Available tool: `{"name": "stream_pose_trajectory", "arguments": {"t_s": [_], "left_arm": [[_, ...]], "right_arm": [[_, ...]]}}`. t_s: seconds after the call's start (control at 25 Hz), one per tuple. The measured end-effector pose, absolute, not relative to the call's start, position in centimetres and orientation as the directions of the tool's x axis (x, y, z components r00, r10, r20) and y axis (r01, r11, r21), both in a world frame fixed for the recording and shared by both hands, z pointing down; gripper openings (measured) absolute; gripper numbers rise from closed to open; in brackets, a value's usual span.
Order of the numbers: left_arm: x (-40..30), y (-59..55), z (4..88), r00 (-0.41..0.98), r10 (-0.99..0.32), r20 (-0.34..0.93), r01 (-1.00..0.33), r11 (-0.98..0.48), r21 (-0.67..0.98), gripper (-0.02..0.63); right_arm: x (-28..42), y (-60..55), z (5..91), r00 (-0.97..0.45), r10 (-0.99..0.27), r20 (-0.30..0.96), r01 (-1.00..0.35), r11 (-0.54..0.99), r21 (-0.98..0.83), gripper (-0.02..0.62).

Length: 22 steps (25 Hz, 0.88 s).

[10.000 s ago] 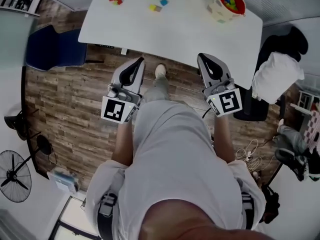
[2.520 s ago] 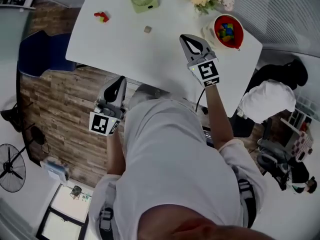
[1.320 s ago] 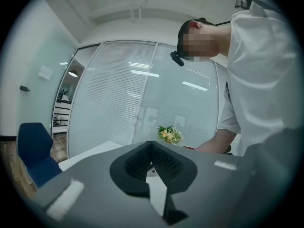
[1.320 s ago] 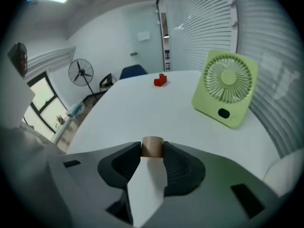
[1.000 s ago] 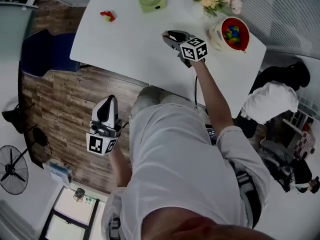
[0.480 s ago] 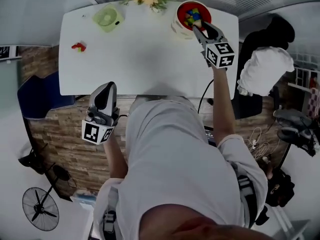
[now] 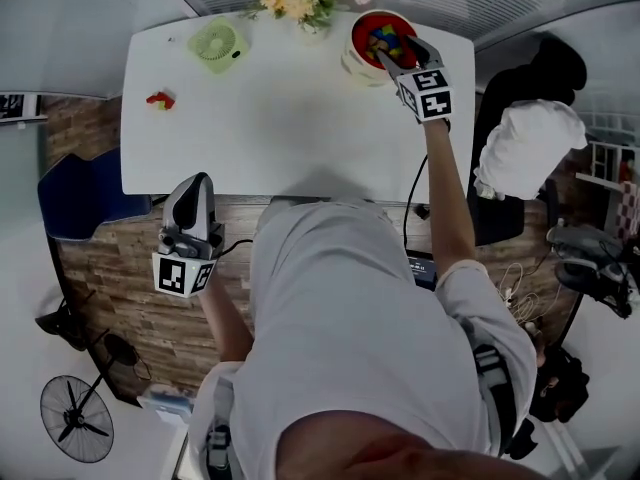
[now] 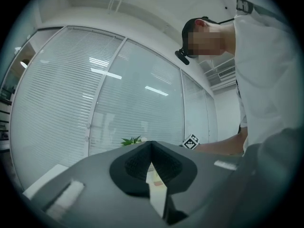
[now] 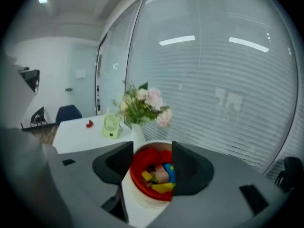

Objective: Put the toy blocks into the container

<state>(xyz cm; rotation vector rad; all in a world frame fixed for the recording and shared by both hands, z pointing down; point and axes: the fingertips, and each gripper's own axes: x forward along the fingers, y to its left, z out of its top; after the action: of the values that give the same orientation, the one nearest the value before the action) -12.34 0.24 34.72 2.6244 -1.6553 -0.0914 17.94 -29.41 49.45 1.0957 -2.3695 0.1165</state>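
Red inside and pale outside, the round container [image 7: 352, 61] [image 9: 141, 199] stands upright at the table's [image 7: 280, 118] 1 o'clock corner, mouth up. Smooth yellow, blue and pink toy blocks [image 7: 386, 38] [image 9: 159, 175] lie jumbled in it, sharing no axis. A second ago the right tool [image 7: 396, 52] [image 9: 152, 149] hovered over the table's middle. Now it hangs just above the container's rim, pointing toward 11 o'clock in the head view, jaws opening with nothing pressed between them. The left tool [image 7: 194, 183] [image 8: 151, 144], clenched with textured dark pads meeting and empty, has dropped lower, off the table's near edge. One red block [image 7: 158, 98] [image 9: 89, 124] lies alone at 10 o'clock, too small to read its axis.
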Motion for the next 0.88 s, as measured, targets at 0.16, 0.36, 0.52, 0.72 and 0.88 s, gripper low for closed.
{"name": "stream_pose_trajectory", "arguments": {"t_s": [0.16,0.36,0.52,0.72,0.88], "left_arm": [[-13.2,0.2,34.2,0.414,-0.909,-0.045,-0.908,-0.416,0.054,-0.002],[-12.2,-0.9,33.2,0.444,-0.892,-0.084,-0.893,-0.449,0.044,-0.003],[-10.7,-2.5,31.8,0.494,-0.864,-0.101,-0.869,-0.494,-0.029,-0.002],[-8.4,-3.0,29.6,0.559,-0.821,-0.115,-0.829,-0.549,-0.110,-0.002],[-7.8,-3.3,28.9,0.574,-0.811,-0.109,-0.819,-0.566,-0.100,-0.003]], "right_arm": [[15.6,-24.3,42.7,-0.674,-0.703,0.228,-0.723,0.691,-0.007,0.128],[13.6,-17.9,35.9,-0.752,-0.659,-0.018,-0.652,0.747,-0.129,0.000],[11.2,-14.3,32.5,-0.768,-0.636,-0.071,-0.631,0.772,-0.077,0.000],[8.8,-11.5,29.8,-0.781,-0.620,-0.073,-0.622,0.783,0.010,0.000],[7.6,-10.3,28.5,-0.786,-0.613,-0.075,-0.617,0.784,0.066,0.000]]}}
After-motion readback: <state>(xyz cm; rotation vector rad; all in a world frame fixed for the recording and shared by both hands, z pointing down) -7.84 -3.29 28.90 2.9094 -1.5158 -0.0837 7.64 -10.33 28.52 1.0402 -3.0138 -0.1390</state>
